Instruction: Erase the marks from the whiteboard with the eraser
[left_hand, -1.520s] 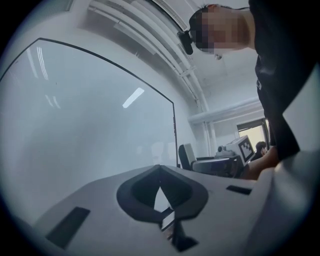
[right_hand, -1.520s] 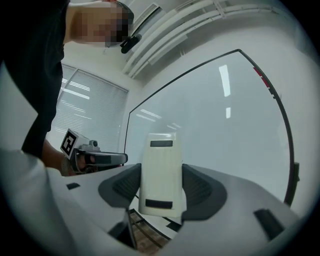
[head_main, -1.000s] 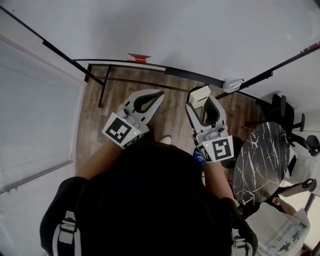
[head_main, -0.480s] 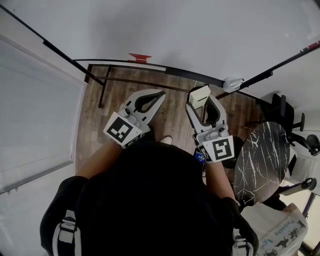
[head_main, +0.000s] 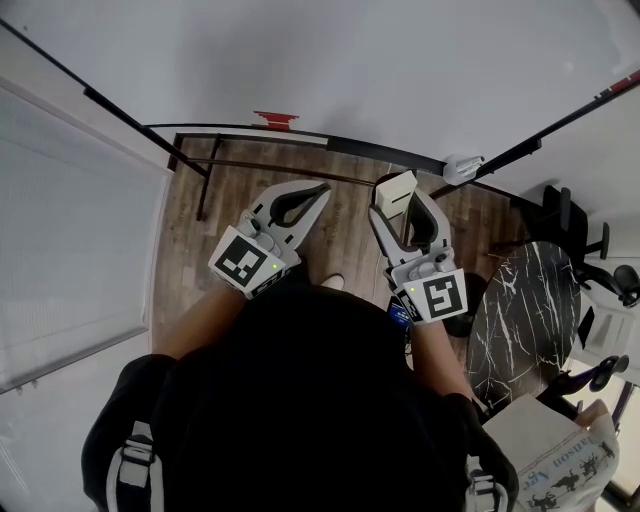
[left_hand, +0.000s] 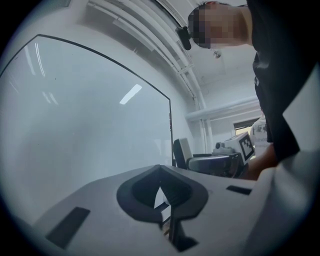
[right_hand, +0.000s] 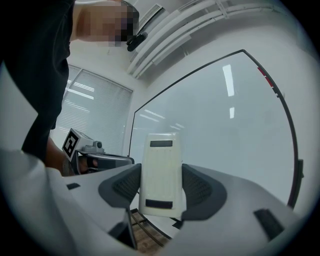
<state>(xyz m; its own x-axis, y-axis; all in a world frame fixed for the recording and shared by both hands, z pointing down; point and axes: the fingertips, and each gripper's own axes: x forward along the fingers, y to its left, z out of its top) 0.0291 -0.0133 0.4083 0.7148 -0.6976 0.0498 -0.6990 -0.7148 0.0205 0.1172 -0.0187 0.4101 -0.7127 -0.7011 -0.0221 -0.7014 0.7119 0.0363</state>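
1. Left hand-held gripper (head_main: 318, 190): jaws brought together tip to tip, nothing between them. It is raised in front of the person and points toward the whiteboard (head_main: 380, 60).
2. Right hand-held gripper (head_main: 404, 196): jaws clamped on the eraser (right_hand: 161, 174), one dark ribbed pad against each long side. It is level with the left gripper, near it but apart.
3. Eraser: cream-white and oblong, with a dark slot near each end. It stands upright between the jaws, its upper end projecting past the tips, and is held short of the board without touching it.
4. Whiteboard: large, white and black-framed, facing both grippers. Ceiling lights are reflected in its surface.
5. Small red item (head_main: 276, 117): sits at the board's lower edge, to the left of both grippers.
6. Wooden floor (head_main: 230, 215): brown planks below the board.
7. Round tabletop (head_main: 525, 320): dark with white veining, at the person's right.
8. Window blinds (head_main: 70, 250): pale, at the person's left.
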